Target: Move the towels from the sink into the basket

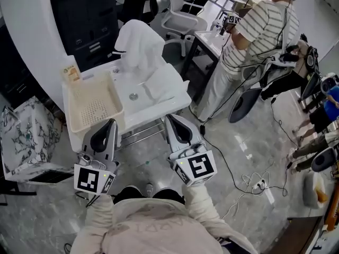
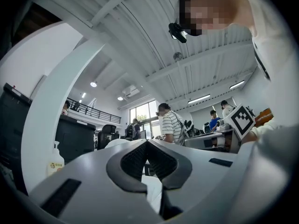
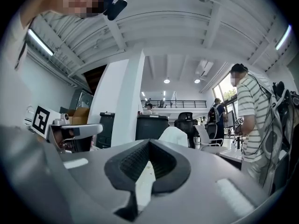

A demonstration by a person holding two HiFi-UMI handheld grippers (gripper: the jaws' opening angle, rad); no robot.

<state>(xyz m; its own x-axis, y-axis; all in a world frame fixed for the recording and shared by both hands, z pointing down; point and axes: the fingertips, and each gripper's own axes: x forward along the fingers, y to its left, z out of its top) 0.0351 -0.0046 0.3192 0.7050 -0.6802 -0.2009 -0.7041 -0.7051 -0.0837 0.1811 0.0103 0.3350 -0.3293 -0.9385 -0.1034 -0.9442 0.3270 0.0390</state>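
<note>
A tall heap of white towel point(image 1: 140, 45) stands at the back of the white sink point(image 1: 135, 97), and a flatter white towel point(image 1: 161, 82) lies over the sink's right side. The cream perforated basket point(image 1: 93, 103) sits on the sink's left part. My left gripper point(image 1: 110, 122) is shut and empty, just short of the basket's near edge. My right gripper point(image 1: 170, 118) is shut and empty too, at the sink's front right edge. In the left gripper view the gripper point(image 2: 147, 142) points level at the towel heap point(image 2: 117, 143). The right gripper view shows that gripper point(image 3: 149, 141) and the heap point(image 3: 174, 135) beyond it.
A person in a striped shirt point(image 1: 255, 33) stands at a desk to the right, by an office chair point(image 1: 179, 16). Cables point(image 1: 253, 183) trail over the floor. A marbled box point(image 1: 24, 136) stands left of the sink, a soap bottle point(image 1: 71, 71) behind the basket.
</note>
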